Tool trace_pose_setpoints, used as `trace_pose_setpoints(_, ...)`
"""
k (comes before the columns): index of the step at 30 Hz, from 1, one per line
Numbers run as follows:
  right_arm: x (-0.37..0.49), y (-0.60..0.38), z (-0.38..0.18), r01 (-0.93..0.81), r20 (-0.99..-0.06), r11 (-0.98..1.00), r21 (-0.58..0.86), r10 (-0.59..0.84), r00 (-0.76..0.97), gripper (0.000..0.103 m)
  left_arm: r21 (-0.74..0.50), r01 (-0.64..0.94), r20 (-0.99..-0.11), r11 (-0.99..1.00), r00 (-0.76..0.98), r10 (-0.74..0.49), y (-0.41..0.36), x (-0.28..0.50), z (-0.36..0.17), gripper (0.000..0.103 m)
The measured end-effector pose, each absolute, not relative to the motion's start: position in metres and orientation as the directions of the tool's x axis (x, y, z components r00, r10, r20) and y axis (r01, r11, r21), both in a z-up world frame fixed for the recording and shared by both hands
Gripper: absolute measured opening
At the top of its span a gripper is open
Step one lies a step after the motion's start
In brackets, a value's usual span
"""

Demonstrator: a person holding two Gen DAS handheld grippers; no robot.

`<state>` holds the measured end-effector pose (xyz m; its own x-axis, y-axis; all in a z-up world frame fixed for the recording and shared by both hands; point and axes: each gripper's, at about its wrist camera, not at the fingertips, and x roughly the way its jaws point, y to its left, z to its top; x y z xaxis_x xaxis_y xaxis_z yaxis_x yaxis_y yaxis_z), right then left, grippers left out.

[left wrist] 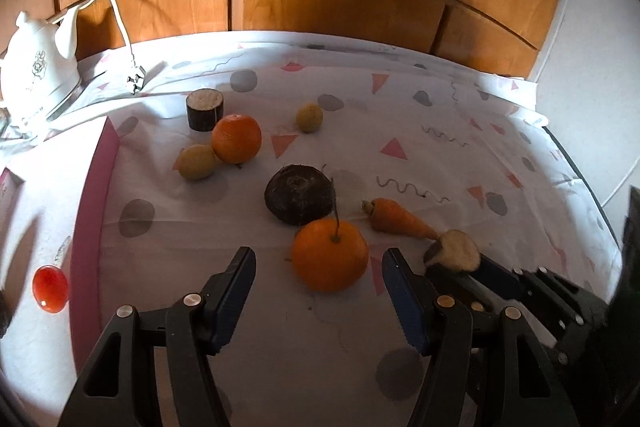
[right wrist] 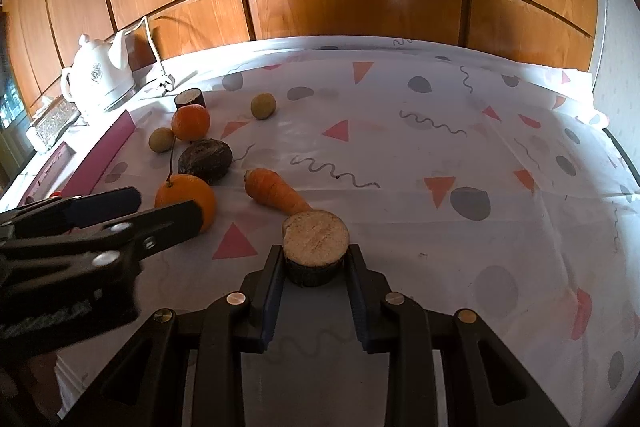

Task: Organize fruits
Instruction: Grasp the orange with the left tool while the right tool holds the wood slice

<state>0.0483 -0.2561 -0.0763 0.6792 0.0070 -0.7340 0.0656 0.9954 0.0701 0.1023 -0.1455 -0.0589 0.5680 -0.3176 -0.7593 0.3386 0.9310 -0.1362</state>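
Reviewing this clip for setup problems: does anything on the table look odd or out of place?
Yes: a carrot and a dark round root lie among the oranges, though neither is a fruit. The kettle's plug lies loose on the cloth.

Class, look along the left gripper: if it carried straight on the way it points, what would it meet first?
Most likely the stemmed orange, which lies just ahead of the left gripper, between its open jaws; depth is uncertain.

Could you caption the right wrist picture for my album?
Right gripper clamps a cut dark-skinned root piece beside a carrot on the patterned tablecloth.
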Motion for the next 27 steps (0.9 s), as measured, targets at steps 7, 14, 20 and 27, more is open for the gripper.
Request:
trace_pose_setpoints(7,0.048,-0.256,-0.077,0.067,-0.732,0.995,0.07,0.006,0.681,0.03,-0.121,0.337,-0.764,0.934,0.569,-0.304,-0.153,0.111,-0.071,0.045)
trace_pose_setpoints(14,0.048,-0.256,-0.077,0.068,-0.732,0.996,0.065,0.001,0.682,0.03,-0.115,0.357,-0.748,0.927,0.583,-0.317,-0.138,0.09,-0.067,0.039)
trace_pose_setpoints(20,0.048,-0.255,-0.077,0.067,-0.736,0.996,0.062,0.0,0.677,0.03,-0.075,0.28,-0.732,0.957,0.637,-0.243,-0.107,0.072,-0.071,0.04)
trace_pose_setpoints(27,0.049,-0.254,-0.077,0.067,-0.737,0.996,0.059,-0.002,0.676,0.031,-0.03,0.287,-0.717,0.958,0.661,-0.221,-0.112,0.072,-0.078,0.04)
